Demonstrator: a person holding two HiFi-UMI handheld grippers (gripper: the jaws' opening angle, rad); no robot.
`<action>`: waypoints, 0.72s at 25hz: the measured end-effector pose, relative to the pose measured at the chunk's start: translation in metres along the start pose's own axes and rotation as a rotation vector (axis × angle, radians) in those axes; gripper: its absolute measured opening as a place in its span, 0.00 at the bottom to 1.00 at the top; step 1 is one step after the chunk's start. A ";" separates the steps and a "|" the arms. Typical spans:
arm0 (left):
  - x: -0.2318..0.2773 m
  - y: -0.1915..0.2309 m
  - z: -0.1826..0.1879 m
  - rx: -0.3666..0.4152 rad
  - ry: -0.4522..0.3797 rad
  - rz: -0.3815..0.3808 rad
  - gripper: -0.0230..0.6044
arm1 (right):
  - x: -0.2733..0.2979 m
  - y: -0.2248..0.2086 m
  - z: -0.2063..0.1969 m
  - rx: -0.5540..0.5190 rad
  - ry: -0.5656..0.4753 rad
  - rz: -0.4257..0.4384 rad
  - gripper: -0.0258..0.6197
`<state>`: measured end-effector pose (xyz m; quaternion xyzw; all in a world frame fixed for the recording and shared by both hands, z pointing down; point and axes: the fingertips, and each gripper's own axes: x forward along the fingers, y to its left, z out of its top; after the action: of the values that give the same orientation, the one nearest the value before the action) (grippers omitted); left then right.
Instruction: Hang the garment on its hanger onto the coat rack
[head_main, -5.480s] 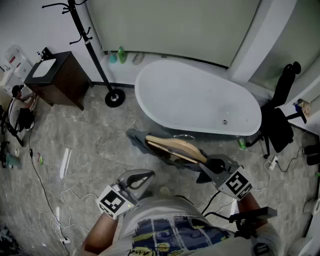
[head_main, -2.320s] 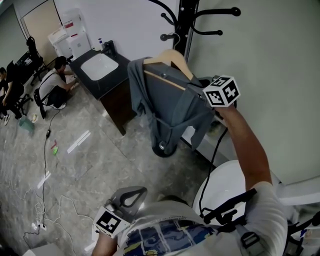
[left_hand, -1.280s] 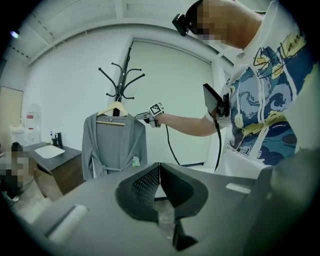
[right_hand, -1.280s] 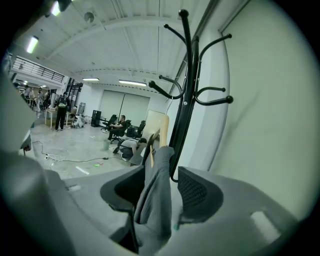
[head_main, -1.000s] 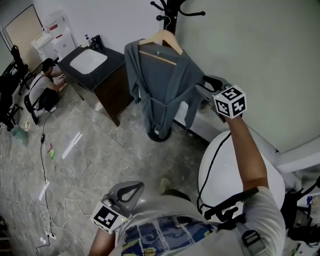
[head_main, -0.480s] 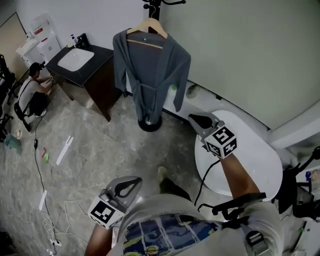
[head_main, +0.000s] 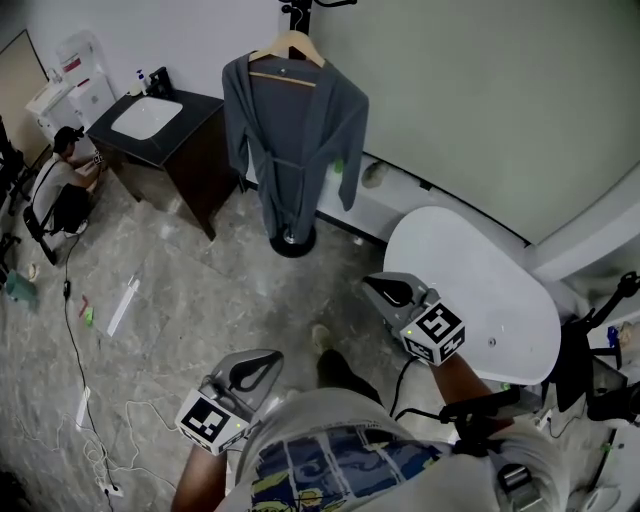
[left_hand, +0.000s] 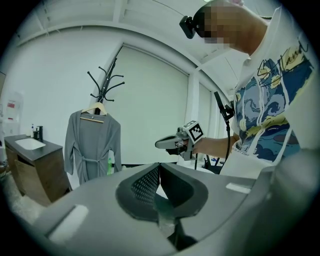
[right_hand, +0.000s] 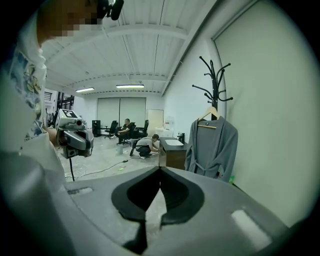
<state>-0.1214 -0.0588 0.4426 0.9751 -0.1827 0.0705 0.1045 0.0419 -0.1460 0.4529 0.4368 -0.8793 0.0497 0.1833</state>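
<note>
The grey robe (head_main: 290, 130) hangs on its wooden hanger (head_main: 288, 48) from the black coat rack (head_main: 292, 238) at the far wall, with nothing touching it. My right gripper (head_main: 380, 288) is well back from it, low over the floor beside the bathtub, shut and holding nothing. Near my body, my left gripper (head_main: 262, 358) is also shut and holds nothing. In the left gripper view the robe (left_hand: 92, 145) hangs under the rack's hooks (left_hand: 106, 82), and the right gripper (left_hand: 167, 143) floats to its right. The right gripper view shows the robe (right_hand: 212, 145) at the right.
A dark vanity cabinet with a white sink (head_main: 150, 115) stands left of the rack. A white bathtub (head_main: 470, 290) lies at the right. A person crouches by the cabinet (head_main: 60, 190). Cables (head_main: 90, 400) trail across the grey floor. A green bottle (head_main: 338, 170) stands by the wall.
The right gripper carried the robe up to the rack, let it go, drew back and down toward my body, and its jaws have closed. The robe stays hanging. The left gripper stayed low.
</note>
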 end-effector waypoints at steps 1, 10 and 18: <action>-0.002 -0.004 -0.002 0.002 -0.003 -0.006 0.04 | -0.003 0.010 -0.002 -0.003 0.003 0.010 0.04; -0.023 -0.028 -0.011 0.002 -0.018 0.003 0.04 | -0.023 0.073 -0.010 -0.002 0.004 0.083 0.04; -0.038 -0.041 -0.021 -0.003 -0.019 0.008 0.04 | -0.027 0.104 -0.013 -0.046 0.014 0.125 0.04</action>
<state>-0.1432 -0.0036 0.4488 0.9748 -0.1876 0.0611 0.1041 -0.0213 -0.0585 0.4627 0.3766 -0.9043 0.0438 0.1961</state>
